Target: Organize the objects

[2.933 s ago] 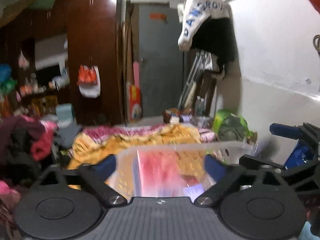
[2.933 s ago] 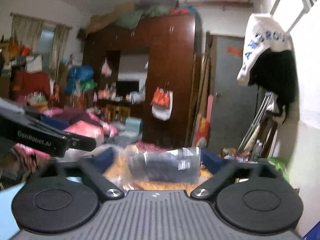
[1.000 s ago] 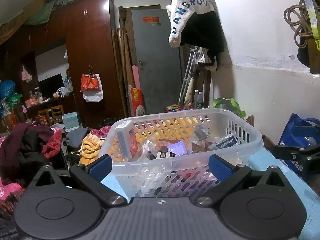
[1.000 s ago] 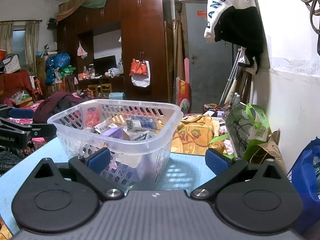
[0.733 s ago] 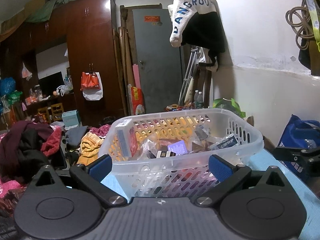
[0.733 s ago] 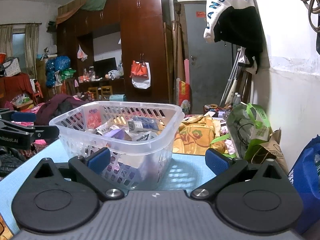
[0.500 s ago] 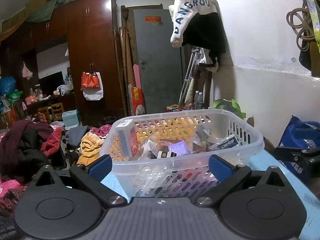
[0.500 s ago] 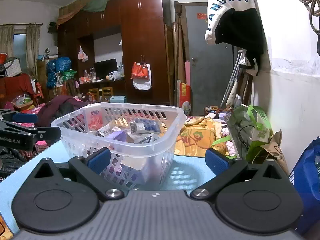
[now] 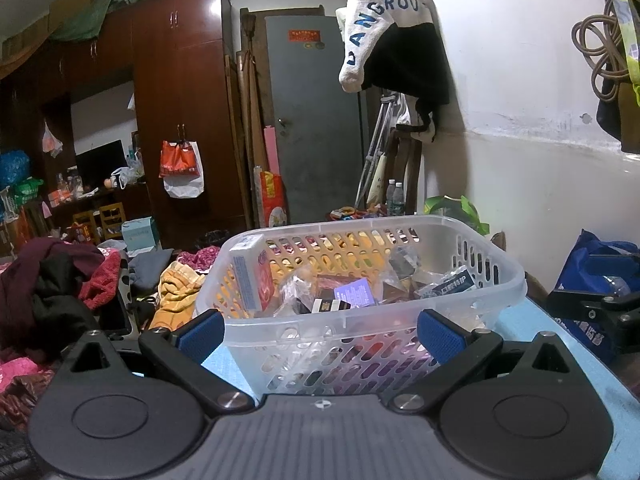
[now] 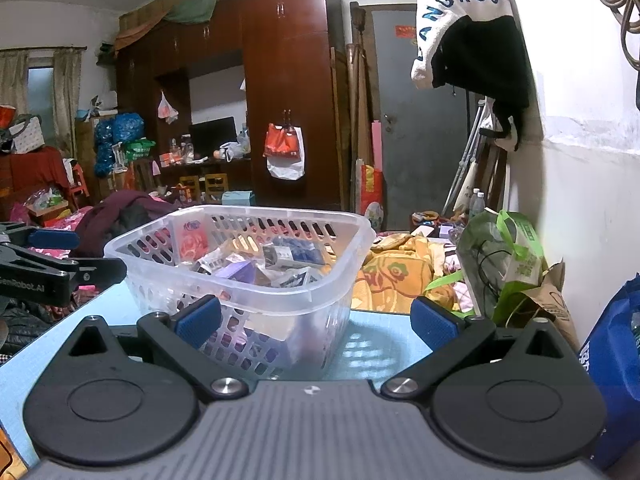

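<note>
A clear slotted plastic basket (image 9: 504, 276) stands on the light blue table (image 9: 224, 360), holding several small boxes and packets, with a red and white box (image 9: 256, 276) upright at its left end. My left gripper (image 9: 320, 334) is open, just in front of the basket's near wall. My right gripper (image 10: 316, 320) is open too, with its left pad by the basket's (image 10: 320, 292) near corner. Each gripper shows at the edge of the other's view: the right one (image 9: 592, 308) and the left one (image 10: 48, 272).
A white wall (image 9: 540, 180) runs along the right. A blue bag (image 9: 592, 280) and a green bag (image 10: 508, 256) sit by it. Clothes and bedding (image 9: 60, 280) lie beyond the table's far edge. A dark wardrobe (image 10: 288, 100) and grey door (image 9: 316, 120) stand behind.
About three seconds ago both grippers held the basket up in the air. Now it rests on the table, both grippers are open, and they have barely moved over the last second.
</note>
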